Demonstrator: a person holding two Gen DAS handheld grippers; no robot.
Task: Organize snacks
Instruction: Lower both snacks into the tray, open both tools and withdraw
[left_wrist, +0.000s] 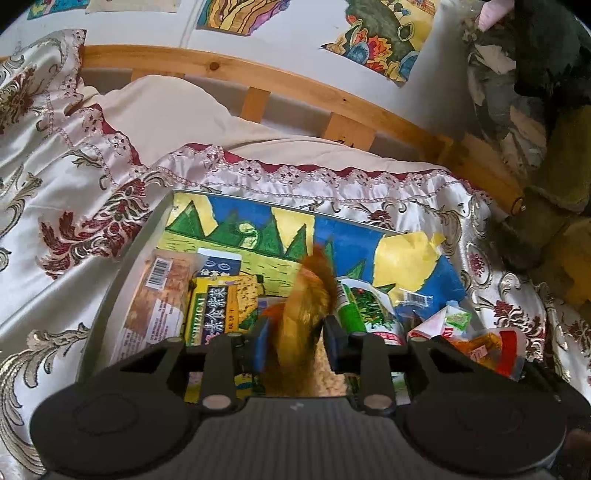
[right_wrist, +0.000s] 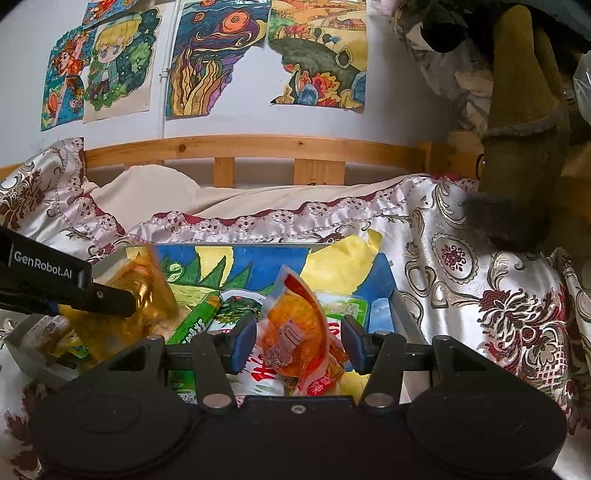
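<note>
2 claws over the tray (right_wrist: 402, 306): left claw (left_wrist: 295, 343) released around a blurred golden packet (left_wrist: 306, 295), right claw (right_wrist: 295, 343) released around an orange packet (right_wrist: 295, 325).

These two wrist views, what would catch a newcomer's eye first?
First the grey tray on the bed's satin cover, lined with a bright drawing and full of snack packets. Then the packets at the grippers: a blurred golden packet between the left gripper fingers, and an orange pouch between the right gripper fingers. Behind, colourful drawings hang on the wall above the wooden headboard.
</note>
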